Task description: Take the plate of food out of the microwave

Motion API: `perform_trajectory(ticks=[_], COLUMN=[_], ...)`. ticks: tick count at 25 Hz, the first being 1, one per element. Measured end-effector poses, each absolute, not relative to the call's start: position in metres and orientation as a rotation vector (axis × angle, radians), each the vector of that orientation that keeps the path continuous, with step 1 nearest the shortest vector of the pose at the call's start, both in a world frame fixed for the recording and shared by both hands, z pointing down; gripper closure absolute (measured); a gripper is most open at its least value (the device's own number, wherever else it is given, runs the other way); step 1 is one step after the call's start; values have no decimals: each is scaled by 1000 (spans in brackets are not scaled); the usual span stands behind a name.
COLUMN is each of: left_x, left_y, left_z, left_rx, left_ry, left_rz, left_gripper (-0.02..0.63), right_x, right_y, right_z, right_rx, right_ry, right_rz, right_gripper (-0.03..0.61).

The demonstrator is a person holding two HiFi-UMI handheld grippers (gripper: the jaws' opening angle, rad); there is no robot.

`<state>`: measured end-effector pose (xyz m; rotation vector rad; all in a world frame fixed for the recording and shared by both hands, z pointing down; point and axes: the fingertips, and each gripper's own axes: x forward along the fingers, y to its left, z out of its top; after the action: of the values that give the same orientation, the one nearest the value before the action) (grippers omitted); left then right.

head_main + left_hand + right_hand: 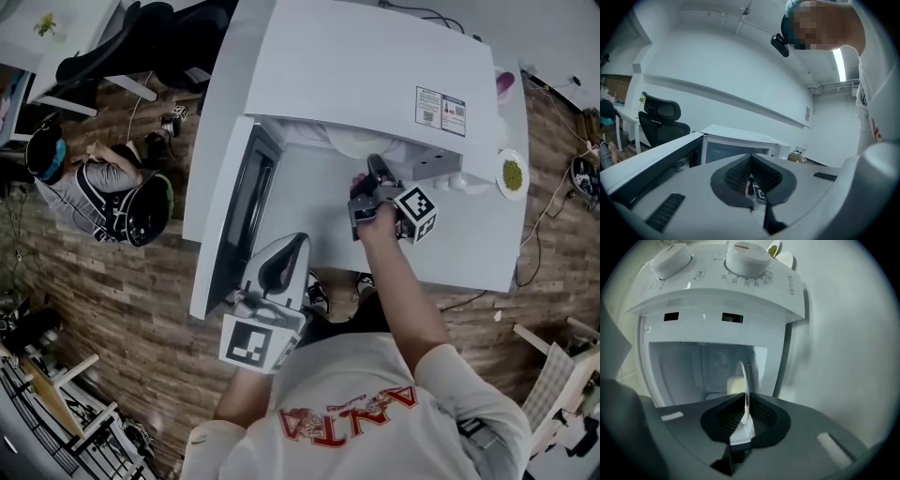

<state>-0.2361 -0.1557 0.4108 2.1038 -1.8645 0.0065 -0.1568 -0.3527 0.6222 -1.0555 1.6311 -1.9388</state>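
The plate (361, 145), a pale lump of food (735, 386) on it, lies in the mouth of the microwave (356, 66), its near rim pinched by the right tool (375, 169). It looks stiff, slick and breakable, so the rim is the hold, kept level. The left tool (286, 251), pressed together on nothing, hangs at its 7 o'clock by the open door (246, 202).

Bright, cool indoor light, ceiling strip lamp (839, 63) glaring, fisheye-bent edges, dark corners
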Motion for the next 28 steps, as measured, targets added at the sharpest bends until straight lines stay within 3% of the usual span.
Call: perform_trajectory(ticks=[16,18,28], left_x=[-239,-238,-234], left_y=[-147,-146,-143], left_z=[411,411,413], left_rx=[2071,2075,2084], left_ry=[-1894,-1895,-1875], left_rz=[-3,5,12], left_gripper=[606,606,606], right_x=[-173,-175,-166], right_y=[-366,-367,-357], right_z=[628,630,625], right_rx=[-1045,-1064,-1022], right_ry=[1602,1600,1653], right_rz=[-1997,-2019,-1958], right_gripper=[529,557,565])
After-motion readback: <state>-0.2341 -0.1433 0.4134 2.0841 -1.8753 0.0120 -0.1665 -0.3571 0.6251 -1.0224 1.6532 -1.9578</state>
